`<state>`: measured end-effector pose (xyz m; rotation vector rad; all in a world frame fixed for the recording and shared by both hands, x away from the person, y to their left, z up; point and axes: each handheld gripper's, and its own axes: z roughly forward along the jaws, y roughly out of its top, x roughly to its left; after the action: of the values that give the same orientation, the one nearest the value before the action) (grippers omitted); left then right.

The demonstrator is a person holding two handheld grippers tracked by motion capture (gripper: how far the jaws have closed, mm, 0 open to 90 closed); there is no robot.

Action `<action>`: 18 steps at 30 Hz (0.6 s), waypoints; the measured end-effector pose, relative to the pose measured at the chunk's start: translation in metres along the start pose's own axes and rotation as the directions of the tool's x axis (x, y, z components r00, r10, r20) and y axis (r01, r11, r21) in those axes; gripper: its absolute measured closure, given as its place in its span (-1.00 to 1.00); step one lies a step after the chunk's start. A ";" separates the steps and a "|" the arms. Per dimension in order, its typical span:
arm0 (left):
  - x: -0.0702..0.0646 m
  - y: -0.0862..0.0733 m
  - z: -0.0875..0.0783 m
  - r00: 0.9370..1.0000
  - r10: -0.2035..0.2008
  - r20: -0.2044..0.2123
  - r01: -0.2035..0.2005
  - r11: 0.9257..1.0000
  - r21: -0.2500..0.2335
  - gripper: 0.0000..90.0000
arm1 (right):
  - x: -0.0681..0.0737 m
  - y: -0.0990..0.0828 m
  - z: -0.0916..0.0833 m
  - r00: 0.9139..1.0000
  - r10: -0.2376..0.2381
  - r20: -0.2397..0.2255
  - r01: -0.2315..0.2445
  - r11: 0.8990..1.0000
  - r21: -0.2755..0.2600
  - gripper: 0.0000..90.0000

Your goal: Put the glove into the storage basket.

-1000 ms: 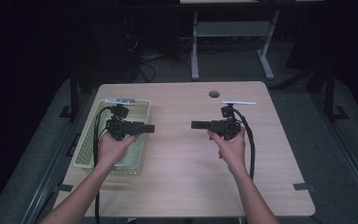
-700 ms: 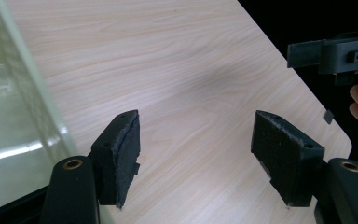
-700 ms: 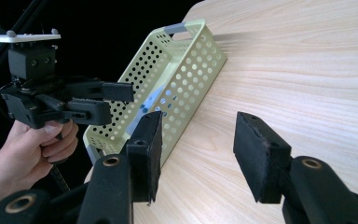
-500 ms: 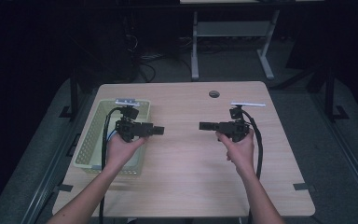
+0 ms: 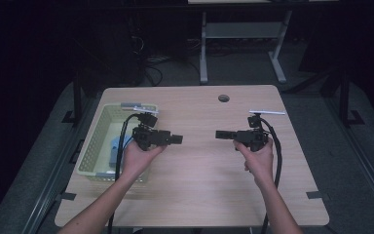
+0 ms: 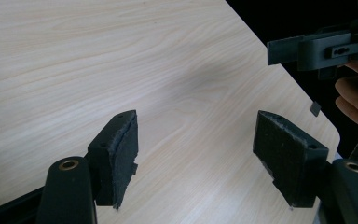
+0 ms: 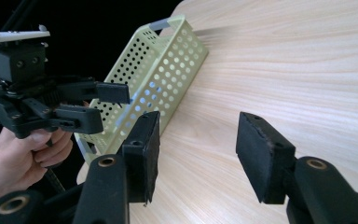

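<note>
Both of your hands drifted toward you across the table (image 5: pixel 195 170) since the earlier frames, the two grippers keeping their tips turned at each other. Your left gripper (image 5: pixel 175 139) hung just off the basket (image 5: pixel 93 146), which lay behind its fingers on the far side from the gap; a blue thing (image 5: pixel 113 148) sat inside that basket. Your right gripper (image 5: pixel 222 134) faced it, well apart, bare wood between the two sets of tips. Its jaws had just been opening, with nothing between them. Your left jaws stood wide as well, their pads (image 6: pixel 123 154) empty over the tabletop.
</note>
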<state>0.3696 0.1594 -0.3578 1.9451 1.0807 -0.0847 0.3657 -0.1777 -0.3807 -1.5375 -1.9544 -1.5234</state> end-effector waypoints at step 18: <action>-0.019 -0.004 0.025 0.998 0.013 0.059 -0.013 1.000 0.003 -0.36 | -0.022 -0.013 -0.026 0.999 0.035 0.040 -0.034 0.999 -0.016 0.04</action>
<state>0.3626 0.1300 -0.3672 1.9406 1.0299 -0.1361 0.3541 -0.2103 -0.3920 -1.6114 -1.9316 -1.5083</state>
